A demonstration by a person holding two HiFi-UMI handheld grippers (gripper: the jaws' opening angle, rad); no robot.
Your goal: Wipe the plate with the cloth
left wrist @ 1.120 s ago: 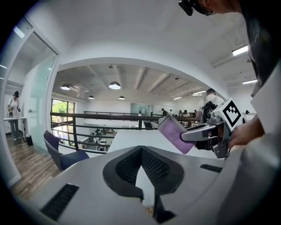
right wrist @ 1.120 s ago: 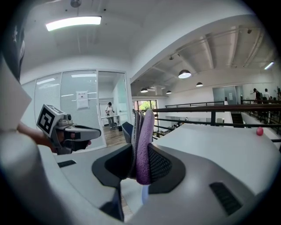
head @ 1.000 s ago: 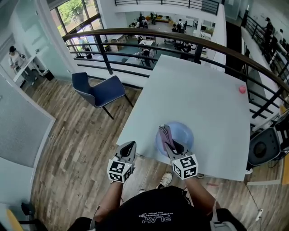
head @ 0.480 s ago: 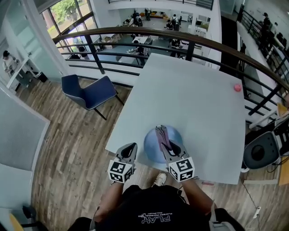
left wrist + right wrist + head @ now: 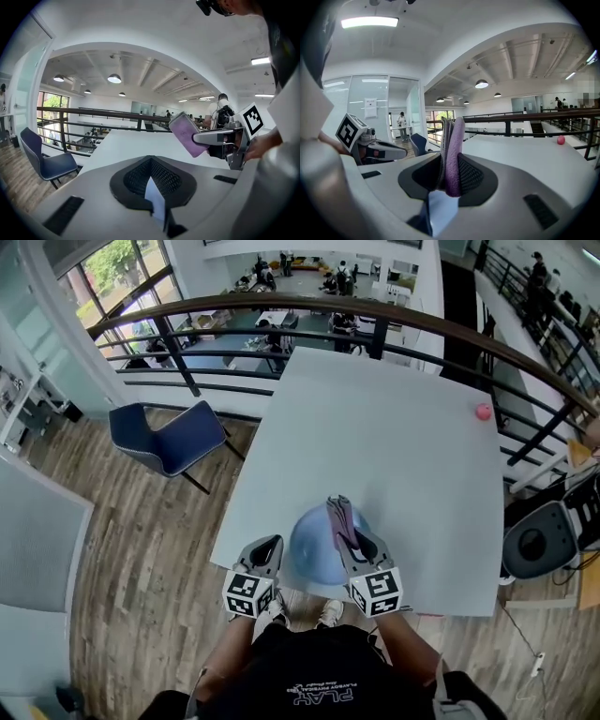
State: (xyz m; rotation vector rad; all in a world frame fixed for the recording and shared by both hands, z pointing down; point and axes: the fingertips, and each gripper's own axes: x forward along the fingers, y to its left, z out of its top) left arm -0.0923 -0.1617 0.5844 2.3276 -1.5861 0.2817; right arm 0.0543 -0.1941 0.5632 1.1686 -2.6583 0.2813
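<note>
My right gripper [image 5: 357, 542] is clenched on the folded purple-and-grey cloth [image 5: 453, 150]. It stands on edge between the pads, folds side by side, and its long axis runs straight out from the jaws, pointing ahead and a little up, away from me.

From above, the cloth pokes out past the fingertips over the round pale-blue plate [image 5: 314, 557]. The plate lies right under this gripper, at the near edge of the white rectangular table [image 5: 375, 427].

My left gripper [image 5: 269, 546] sits just to the left of the right one, jaws pressed together. Its tip is just beside the plate's left rim — touching or not, I can't tell. A pale sliver shows in the slit low between its jaws, and I can't make out what it is.

The right gripper covers the plate's near right rim, and whether the cloth's lower edge meets the plate is hidden. My gripper views give only a pale blue wedge under the right jaws.

Far ahead and to the right of the right gripper — a small pink ball [image 5: 483, 412] on the table.
</note>
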